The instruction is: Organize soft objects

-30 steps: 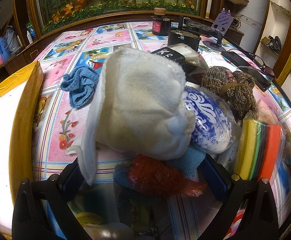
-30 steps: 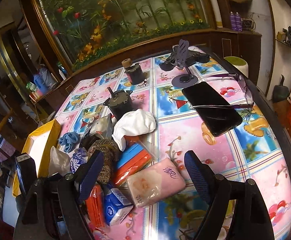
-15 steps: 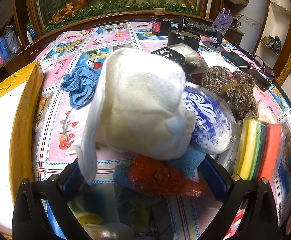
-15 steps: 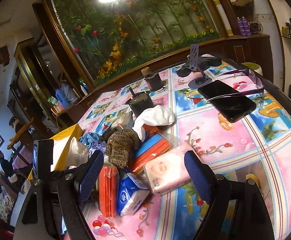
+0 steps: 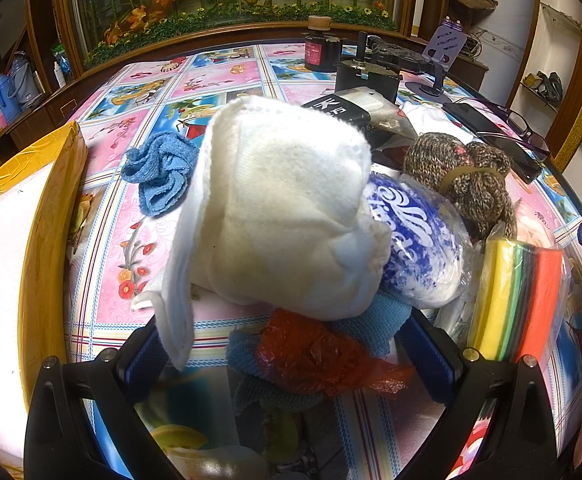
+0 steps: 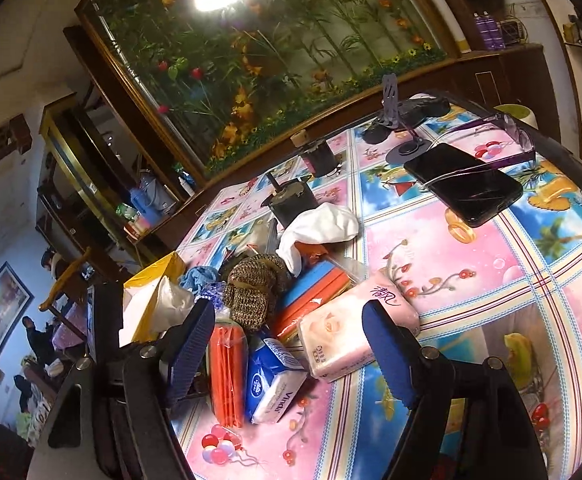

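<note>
**Two wide grippers over one heap of soft goods**

On the floral tablecloth point(image 5: 219, 80), the left wrist view runs from one yellow-edged box point(image 5: 51, 200) at the left rim to one crumpled blue terry cloth point(image 5: 159, 172) lying just beside it. Next comes one big white towel point(image 5: 283, 208), which fills the middle. One flap of the towel hangs down over the left pad of the left gripper point(image 5: 281, 340). Its jaws stand wide. One red plastic bag point(image 5: 311, 356) and one blue knitted cloth point(image 5: 379, 320) lie between them under the towel. I cannot tell whether the pads press on this bundle.

Further right sit one blue-and-white printed bag point(image 5: 415, 236) touching the towel, one brown knitted bundle point(image 5: 467, 176) behind it, and one pack of coloured sponges point(image 5: 519, 300) standing on edge.

In the right wrist view, the right gripper point(image 6: 287, 312) has just been closing a little, yet its jaws are wide and grip nothing. Seen between them, left to right, are one orange packet point(image 6: 227, 364), one blue tissue pack point(image 6: 275, 388) and one pink tissue pack point(image 6: 351, 332). That makes two tissue packs. The right finger overlaps the pink pack in the picture, and contact is unclear.

Behind lie one blue-and-orange flat pack point(image 6: 311, 292) and one white rag point(image 6: 319, 228). Well apart to the right is one black phone point(image 6: 467, 184) with one pair of glasses point(image 6: 511, 132) resting on it.
</note>
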Demonstrator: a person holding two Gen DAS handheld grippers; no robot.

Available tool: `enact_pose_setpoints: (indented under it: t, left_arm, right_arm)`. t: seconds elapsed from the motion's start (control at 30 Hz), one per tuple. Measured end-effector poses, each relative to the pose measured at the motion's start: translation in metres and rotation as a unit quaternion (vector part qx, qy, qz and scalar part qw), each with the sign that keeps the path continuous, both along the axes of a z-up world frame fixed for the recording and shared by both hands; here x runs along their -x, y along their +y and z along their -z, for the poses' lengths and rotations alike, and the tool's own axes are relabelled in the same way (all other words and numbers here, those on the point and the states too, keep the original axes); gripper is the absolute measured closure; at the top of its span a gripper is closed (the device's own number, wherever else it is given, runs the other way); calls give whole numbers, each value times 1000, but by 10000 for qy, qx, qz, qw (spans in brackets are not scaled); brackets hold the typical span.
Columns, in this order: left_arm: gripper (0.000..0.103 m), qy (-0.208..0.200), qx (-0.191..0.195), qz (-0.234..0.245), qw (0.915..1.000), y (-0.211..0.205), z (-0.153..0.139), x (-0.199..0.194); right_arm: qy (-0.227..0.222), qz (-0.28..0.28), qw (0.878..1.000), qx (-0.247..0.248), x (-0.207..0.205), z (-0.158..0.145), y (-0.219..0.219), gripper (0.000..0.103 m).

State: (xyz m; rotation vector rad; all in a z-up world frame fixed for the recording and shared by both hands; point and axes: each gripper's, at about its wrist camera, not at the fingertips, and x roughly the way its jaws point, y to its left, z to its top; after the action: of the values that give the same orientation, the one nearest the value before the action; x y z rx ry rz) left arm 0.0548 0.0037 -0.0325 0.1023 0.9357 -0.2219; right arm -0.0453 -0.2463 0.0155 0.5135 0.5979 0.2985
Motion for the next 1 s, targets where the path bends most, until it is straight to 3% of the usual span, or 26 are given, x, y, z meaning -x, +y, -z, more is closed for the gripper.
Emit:
enact_pose_setpoints:
  t: [0.5, 0.57, 0.6, 0.67, 0.77, 0.9, 1.0]
  left_arm:
    - [0, 11, -15, -51, 10000, -1, 0, 1]
    - [0, 127, -18, 150, 9998, 2, -1, 2]
    - [0, 209, 40, 218, 9995, 5, -4, 5]
    - [0, 320, 534, 543, 9966, 13, -13, 13]
    - [0, 187, 895, 917, 9916, 22, -33, 34]
    - [1, -215, 1199, 1278, 9843, 45, -44, 72]
    - [5, -398, 1116, 1194, 9858, 59, -37, 85]
  right_arm:
    - [46, 130, 9999, -30, -3, 2, -3, 27]
    - [54, 75, 10000, -20, -4, 2, -2, 27]
    - [56, 52, 10000, -7, -4, 2, -1, 27]
    - [18, 31, 10000, 11, -2, 1, 0, 27]
    - [31, 32, 10000, 49, -2, 1, 2, 27]
    - [-13, 35, 9992, 398, 9, -5, 15, 27]
    - [271, -392, 9972, 568, 18, -7, 42, 27]
